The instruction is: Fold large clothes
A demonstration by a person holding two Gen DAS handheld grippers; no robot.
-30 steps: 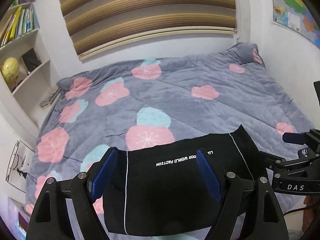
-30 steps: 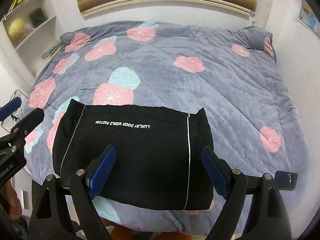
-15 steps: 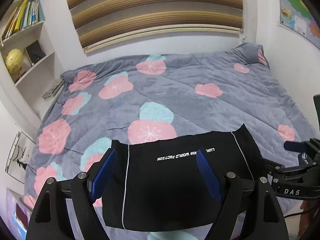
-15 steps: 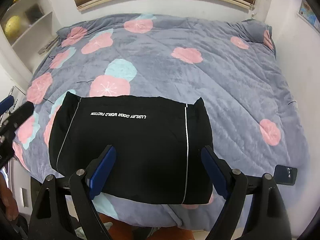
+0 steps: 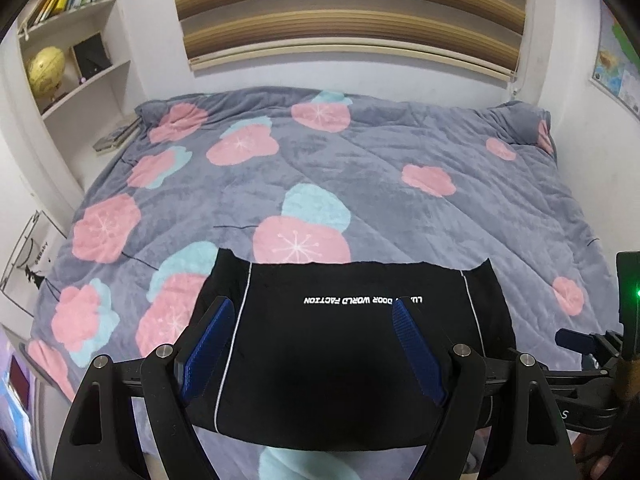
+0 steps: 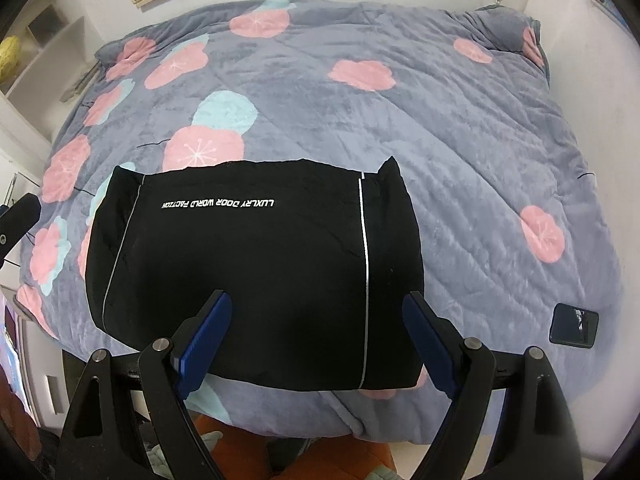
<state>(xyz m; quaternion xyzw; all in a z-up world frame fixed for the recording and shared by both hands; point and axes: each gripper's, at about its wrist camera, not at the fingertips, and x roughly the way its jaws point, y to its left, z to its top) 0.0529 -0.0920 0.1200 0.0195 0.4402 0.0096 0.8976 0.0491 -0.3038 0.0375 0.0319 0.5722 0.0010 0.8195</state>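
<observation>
A folded black garment [image 5: 352, 352] [image 6: 248, 268] with thin white side stripes and a line of white lettering lies flat near the front edge of the bed. My left gripper [image 5: 312, 308] hovers above its near half, jaws wide apart, nothing between the blue pads. My right gripper [image 6: 316, 304] hangs over the garment's front edge, also open and holding nothing. The right gripper's black body [image 5: 592, 360] shows at the right edge of the left wrist view. A tip of the left gripper [image 6: 20, 216] shows at the left edge of the right wrist view.
A grey quilt [image 5: 360, 168] [image 6: 440, 120] with pink and teal flowers covers the bed. A dark phone [image 6: 574, 325] lies on it near the front right corner. White shelves with books and a yellow globe [image 5: 46, 66] stand at the left. Striped blinds hang behind the bed.
The left wrist view has rolled, so the garment now lies level in it. The right gripper has come lower, toward the garment's front edge. Both grippers stay open.
</observation>
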